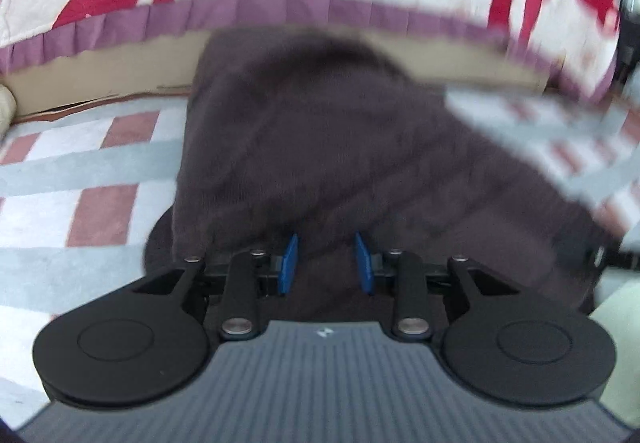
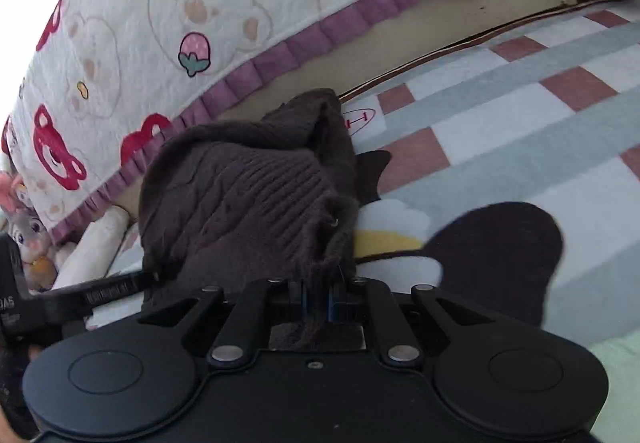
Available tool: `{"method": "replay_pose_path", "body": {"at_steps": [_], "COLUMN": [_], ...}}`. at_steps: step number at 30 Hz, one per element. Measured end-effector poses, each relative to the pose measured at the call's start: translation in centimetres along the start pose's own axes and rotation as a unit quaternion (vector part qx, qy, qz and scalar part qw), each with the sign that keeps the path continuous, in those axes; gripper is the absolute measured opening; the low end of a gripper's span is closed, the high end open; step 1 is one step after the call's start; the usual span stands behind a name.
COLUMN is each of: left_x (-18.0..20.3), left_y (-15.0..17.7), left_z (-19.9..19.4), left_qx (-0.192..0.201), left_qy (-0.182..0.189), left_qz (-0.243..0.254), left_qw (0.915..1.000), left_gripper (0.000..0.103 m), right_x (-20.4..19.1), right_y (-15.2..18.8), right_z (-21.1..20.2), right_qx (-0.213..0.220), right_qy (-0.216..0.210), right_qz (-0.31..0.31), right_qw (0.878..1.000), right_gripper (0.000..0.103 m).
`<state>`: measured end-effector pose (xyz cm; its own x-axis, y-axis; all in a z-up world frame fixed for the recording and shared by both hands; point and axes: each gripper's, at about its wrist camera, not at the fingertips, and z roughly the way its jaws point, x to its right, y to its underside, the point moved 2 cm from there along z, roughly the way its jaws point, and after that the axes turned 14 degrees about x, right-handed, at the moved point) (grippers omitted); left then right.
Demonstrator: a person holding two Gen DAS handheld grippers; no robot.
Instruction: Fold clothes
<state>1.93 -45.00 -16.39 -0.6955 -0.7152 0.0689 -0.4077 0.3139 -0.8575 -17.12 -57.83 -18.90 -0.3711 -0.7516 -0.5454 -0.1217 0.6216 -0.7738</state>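
One dark brown knitted garment (image 1: 320, 147) is all you have to fold, and two claws are on it. Your left claw (image 1: 327, 265) stands open, its two blue pads (image 1: 289, 263) apart, with the knit spread out just beyond them and running to the far side toward the bed; the view is blurred, so you cannot tell whether the pads touch the fabric. Your right claw (image 2: 318, 303) is clamped on a bunched edge of the garment (image 2: 248, 195), which rises in a heap just beyond the pads and leans to the left. One checked rug (image 2: 520, 115) in grey, white and dusty pink lies under everything. One bed stands at the far side, covered by a white quilt (image 2: 168, 3) with red bears and a purple frill. Near the far left, soft toys (image 2: 28, 231) sit by the bed.
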Motion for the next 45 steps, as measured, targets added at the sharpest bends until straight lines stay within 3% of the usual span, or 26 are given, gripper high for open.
{"method": "replay_pose_path", "body": {"at_steps": [7,10,14,16,19,21,23,24,27,29,32,34,37,42,45], "left_x": [-2.1,-2.2,-0.7,-0.3,-0.5,-1.0,-1.9,-2.3,-2.9,-3.0,-3.2,-3.5,-4.6,-7.4,-9.5], "left_y": [1.3,1.9,2.5,2.6,2.6,2.1,1.4,0.9,-0.9,-2.2,-3.9,-4.7,-5.9,-6.7,-6.5], "left_z": [-0.2,-0.1,0.0,0.1,0.0,-0.1,-0.5,-0.7,-1.2,-1.5,-1.3,-0.8,0.1,1.4,2.1], "left_qx": [-0.014,-0.022,-0.026,-0.022,-0.023,-0.029,-0.035,-0.035,-0.014,0.004,0.032,0.04,0.055,0.077,0.084], "left_qy": [0.003,0.0,-0.016,-0.021,-0.022,-0.013,0.003,0.012,0.03,0.04,0.042,0.039,0.03,0.011,0.009], "left_qz": [-0.049,-0.055,0.011,0.021,0.008,-0.006,-0.031,-0.044,-0.062,-0.064,-0.063,-0.061,-0.057,-0.052,-0.07], "left_qw": [0.9987,0.9982,0.9995,0.9993,0.9995,0.9995,0.9989,0.9983,0.9975,0.9971,0.9966,0.9966,0.9964,0.9956,0.9939], "left_gripper": [0.031,0.032,0.034,0.034,0.034,0.034,0.035,0.036,0.038,0.038,0.039,0.04,0.04,0.04,0.04], "right_x": [-2.2,-1.4,-0.2,0.1,0.6,1.3,2.1,2.3,2.8,2.9,1.1,-0.5,-1.4,0.4,2.1], "right_y": [-0.9,0.3,1.8,1.9,1.6,0.9,-0.8,-1.4,-3.4,-5.1,-8.2,-10.4,-12.1,-10.8,-8.9], "right_z": [0.6,1.3,2.2,2.6,2.7,2.3,1.2,0.6,-1.4,-0.9,2.6,6.5,13.1,20.9,23.5], "right_qx": [0.03,0.008,-0.021,-0.033,-0.048,-0.062,-0.073,-0.072,-0.037,-0.029,-0.047,-0.097,-0.172,-0.24,-0.234], "right_qy": [-0.037,0.001,0.051,0.059,0.057,0.055,0.038,0.01,-0.06,-0.082,-0.077,-0.086,-0.057,0.003,0.023], "right_qz": [-0.05,-0.07,-0.096,-0.098,-0.09,-0.072,-0.036,-0.017,0.039,0.067,0.002,-0.048,-0.065,-0.049,-0.03], "right_qw": [0.998,0.998,0.994,0.993,0.993,0.994,0.996,0.997,0.997,0.994,0.996,0.99,0.981,0.97,0.971], "right_gripper": [0.012,0.014,0.016,0.017,0.029,0.049,0.052,0.052,0.052,0.052,0.052,0.051,0.052,0.057,0.054]}}
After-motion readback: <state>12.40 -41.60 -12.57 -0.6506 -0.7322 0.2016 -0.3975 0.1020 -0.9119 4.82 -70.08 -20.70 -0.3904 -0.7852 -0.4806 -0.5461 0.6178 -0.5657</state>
